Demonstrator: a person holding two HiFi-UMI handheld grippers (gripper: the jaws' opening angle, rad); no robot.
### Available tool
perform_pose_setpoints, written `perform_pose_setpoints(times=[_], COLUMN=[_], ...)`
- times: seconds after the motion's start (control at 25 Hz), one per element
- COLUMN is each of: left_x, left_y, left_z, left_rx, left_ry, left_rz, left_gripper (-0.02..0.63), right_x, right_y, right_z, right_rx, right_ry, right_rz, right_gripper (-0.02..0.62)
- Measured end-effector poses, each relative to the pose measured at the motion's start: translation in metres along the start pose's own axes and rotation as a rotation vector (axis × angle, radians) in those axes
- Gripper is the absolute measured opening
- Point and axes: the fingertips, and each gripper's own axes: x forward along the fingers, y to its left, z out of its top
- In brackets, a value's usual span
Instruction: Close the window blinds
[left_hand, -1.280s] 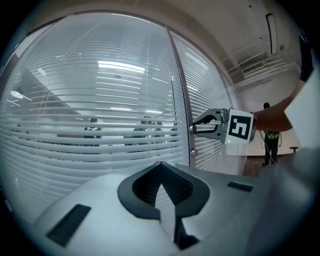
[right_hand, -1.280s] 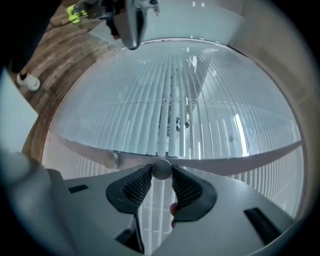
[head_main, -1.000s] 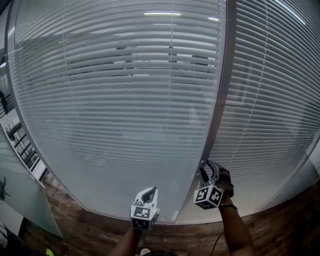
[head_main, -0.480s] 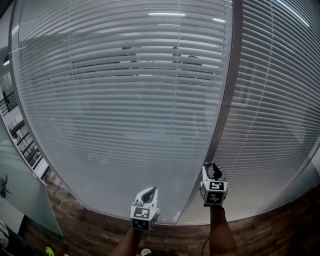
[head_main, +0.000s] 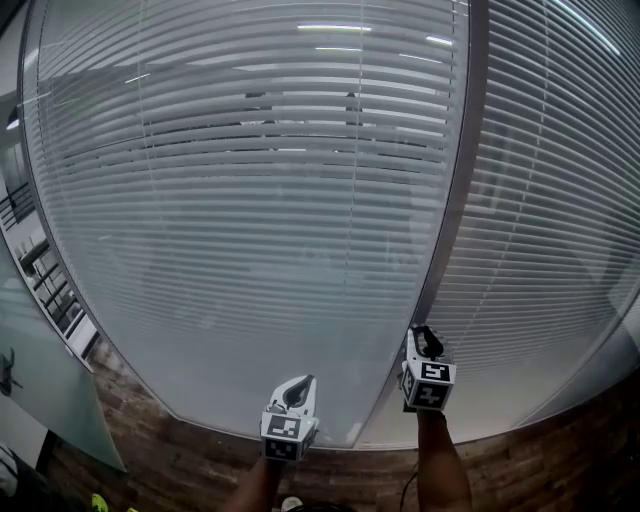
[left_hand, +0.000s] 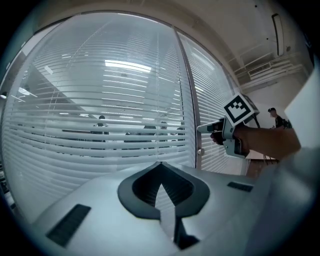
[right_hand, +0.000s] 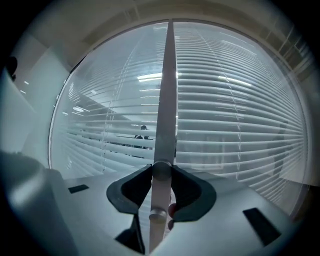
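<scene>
Right gripper view: on my right gripper (right_hand: 161, 168) the jaws have just been closing and clamp the round knob (right_hand: 161, 171) on the post (right_hand: 167, 90) between the blinds (right_hand: 235, 135). On my left gripper (left_hand: 161, 164) the jaws are together.

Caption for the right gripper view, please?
Right tool, jaws just closing, grips the tilt wand in front of the blinds.

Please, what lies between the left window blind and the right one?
A grey vertical frame post stands between the left blind and the right blind. The head view shows it best.
</scene>
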Motion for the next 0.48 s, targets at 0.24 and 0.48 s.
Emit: perform_pose_setpoints(times=[0.24, 0.48], left_x=[0.000, 0.003], left_y=[0.001, -0.006], left_z=[-0.001, 0.002], left_rx=[0.011, 0.042], left_ry=[-0.001, -0.002], left_rz=[-0.002, -0.024], left_gripper=[0.000, 0.000], right_x=[-0.001, -0.002], right_y=[0.006, 0.012], right_z=[0.000, 0.000], right_rx=[-0.265, -0.714], right_ry=[0.021, 0.044], right_rz=[-0.025, -0.041], right_gripper=[0.127, 0.127])
